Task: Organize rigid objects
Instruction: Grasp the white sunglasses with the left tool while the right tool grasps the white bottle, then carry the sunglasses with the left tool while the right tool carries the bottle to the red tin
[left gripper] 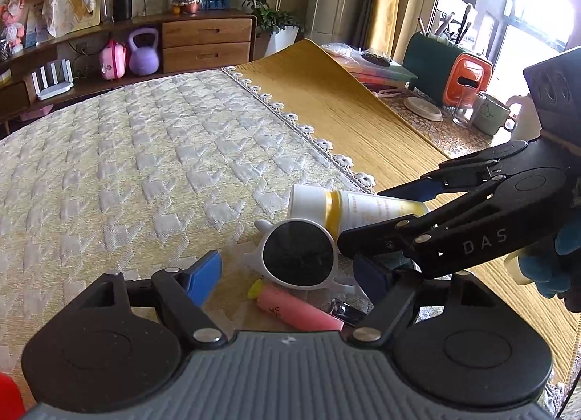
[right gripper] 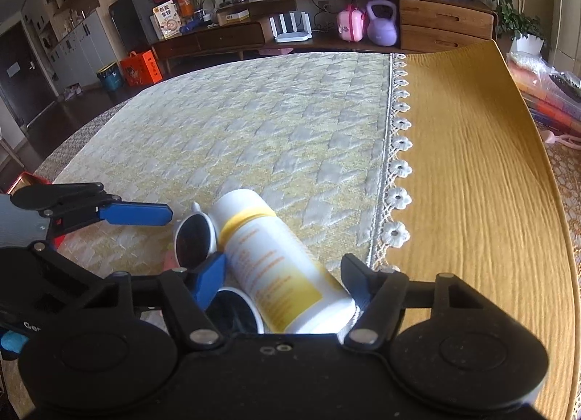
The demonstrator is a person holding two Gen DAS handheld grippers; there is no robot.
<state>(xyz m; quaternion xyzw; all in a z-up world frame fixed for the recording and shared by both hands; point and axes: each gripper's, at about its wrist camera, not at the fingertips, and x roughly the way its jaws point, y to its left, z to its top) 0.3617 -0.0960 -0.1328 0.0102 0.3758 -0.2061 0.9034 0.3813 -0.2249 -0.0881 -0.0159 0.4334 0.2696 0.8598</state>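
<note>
A white bottle with yellow bands (right gripper: 276, 267) lies on its side on the quilted cloth. White-framed sunglasses with dark lenses (left gripper: 301, 255) lie against it, and they also show in the right wrist view (right gripper: 194, 235). A pink tube with a yellow cap (left gripper: 296, 305) and a shiny metal item (left gripper: 345, 311) lie beside them. My right gripper (right gripper: 285, 280) is open, its fingers on either side of the bottle's base. My left gripper (left gripper: 288, 274) is open over the sunglasses and pink tube. The right gripper also shows in the left wrist view (left gripper: 392, 213), straddling the bottle.
A mustard cloth (right gripper: 472, 184) with lace trim covers the table's right part. Cups, a plate and an orange and green holder (left gripper: 468, 82) stand at the far right. A red object (left gripper: 9, 398) sits at the lower left. A wooden sideboard (right gripper: 363, 20) stands behind.
</note>
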